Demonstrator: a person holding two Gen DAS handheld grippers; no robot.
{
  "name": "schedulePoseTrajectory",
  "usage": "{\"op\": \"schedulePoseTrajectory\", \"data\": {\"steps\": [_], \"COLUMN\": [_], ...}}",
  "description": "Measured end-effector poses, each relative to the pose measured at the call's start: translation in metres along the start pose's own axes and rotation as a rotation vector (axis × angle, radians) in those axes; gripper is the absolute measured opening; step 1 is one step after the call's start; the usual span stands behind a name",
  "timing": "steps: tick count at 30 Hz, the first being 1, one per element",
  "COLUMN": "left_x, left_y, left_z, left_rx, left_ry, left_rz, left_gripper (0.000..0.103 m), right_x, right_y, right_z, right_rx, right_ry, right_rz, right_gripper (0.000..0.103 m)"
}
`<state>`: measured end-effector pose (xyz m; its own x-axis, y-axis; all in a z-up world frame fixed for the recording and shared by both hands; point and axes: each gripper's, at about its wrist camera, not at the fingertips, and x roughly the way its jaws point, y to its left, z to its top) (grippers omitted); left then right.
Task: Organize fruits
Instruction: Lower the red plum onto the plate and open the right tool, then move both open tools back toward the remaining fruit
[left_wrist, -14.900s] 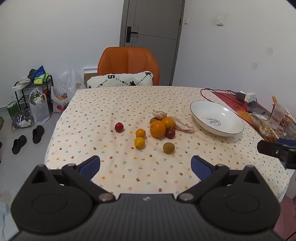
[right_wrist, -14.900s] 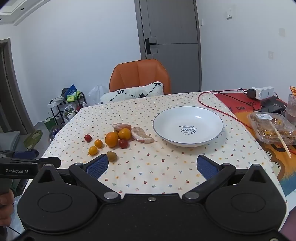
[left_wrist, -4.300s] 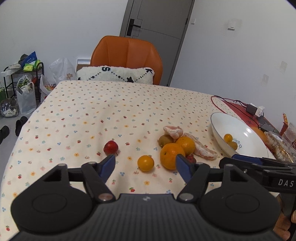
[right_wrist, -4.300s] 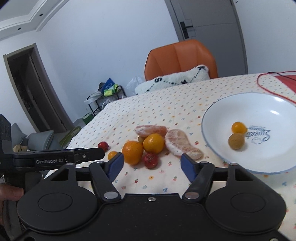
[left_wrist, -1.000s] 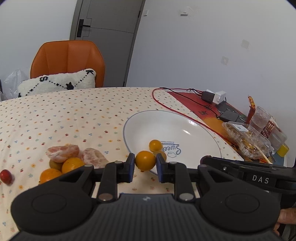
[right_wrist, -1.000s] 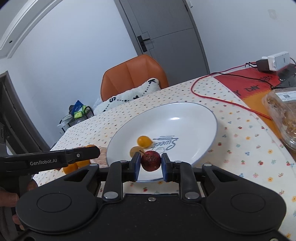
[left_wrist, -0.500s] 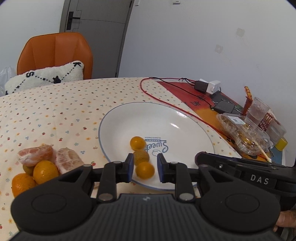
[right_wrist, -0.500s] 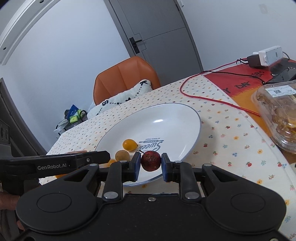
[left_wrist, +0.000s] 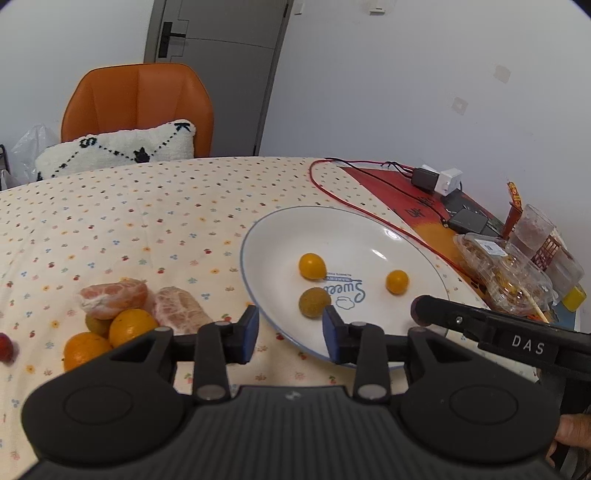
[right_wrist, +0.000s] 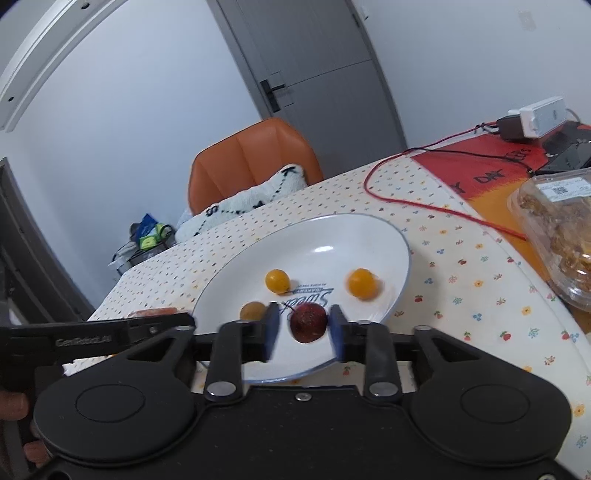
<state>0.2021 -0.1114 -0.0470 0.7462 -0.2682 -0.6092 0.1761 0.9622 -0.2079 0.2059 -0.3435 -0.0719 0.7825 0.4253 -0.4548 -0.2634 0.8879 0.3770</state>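
Your left gripper (left_wrist: 290, 334) is partly open and empty at the near rim of the white plate (left_wrist: 266, 236). Your right gripper (right_wrist: 303, 332) is open about as wide, with the red fruit (right_wrist: 308, 322) between its fingers, over the plate; it seems no longer clamped, though blur makes contact unclear.

Plate (left_wrist: 369, 229) sits on bench (left_wrist: 129, 214), right of centre. In plate: three small fruits (left_wrist: 312, 265). Left of plate, on bench: cluster of peeled segments (left_wrist: 110, 298) and whole citrus (left_wrist: 131, 326). Food container (left_wrist: 506, 273) right of plate. Chair (left_wrist: 136, 103) behind bench, pillow (left_wrist: 118, 153) on it.
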Motion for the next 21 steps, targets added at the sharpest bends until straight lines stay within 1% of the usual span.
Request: {"op": "schedulePoseTrajectory", "data": {"steps": [1,2,3,5,6,7,8,15,17,19,21], "left_x": [-0.002,-0.004,-0.008,-0.013,-0.016,-0.019,-0.022,-0.040,-0.046,-0.052,-0.058], "left_y": [0.002,0.004,0.006,0.011,0.013,0.015,0.018,0.046,0.052,0.059,0.065], "left_z": [0.000,0.000,0.000,-0.001,-0.001,-0.002,-0.002,-0.007,-0.008,-0.010,-0.012], "left_rx": [-0.005,-0.010,-0.015,-0.020,-0.020,-0.021,-0.025,-0.105,-0.118,-0.127,-0.136], "left_ry": [-0.004,-0.009,-0.018,-0.038,-0.048,-0.057,-0.065,-0.089,-0.101,-0.114,-0.123], "left_rz": [0.003,0.006,0.011,0.028,0.043,0.057,0.068,0.100,0.121,0.142,0.155], "left_gripper": [0.042,0.047,0.050,0.064,0.068,0.073,0.077,0.082,0.085,0.087,0.088], "right_x": [-0.001,-0.001,-0.002,-0.002,-0.004,-0.005,-0.005,-0.009,-0.011,-0.011,-0.013], "right_y": [0.002,0.004,0.006,0.010,0.012,0.014,0.015,0.032,0.037,0.043,0.049], "right_z": [0.000,0.000,-0.001,-0.001,-0.002,-0.002,-0.002,-0.005,-0.006,-0.006,-0.007], "right_rx": [-0.003,-0.008,-0.011,-0.019,-0.021,-0.023,-0.024,-0.037,-0.041,-0.048,-0.054], "right_ry": [-0.004,-0.007,-0.006,-0.005,-0.009,-0.013,-0.016,-0.036,-0.045,-0.049,-0.057], "right_rz": [0.001,0.004,0.004,0.005,0.005,0.006,0.005,-0.005,-0.009,-0.006,0.003], "right_gripper": [0.044,0.046,0.047,0.050,0.054,0.057,0.059,0.082,0.086,0.093,0.098]}}
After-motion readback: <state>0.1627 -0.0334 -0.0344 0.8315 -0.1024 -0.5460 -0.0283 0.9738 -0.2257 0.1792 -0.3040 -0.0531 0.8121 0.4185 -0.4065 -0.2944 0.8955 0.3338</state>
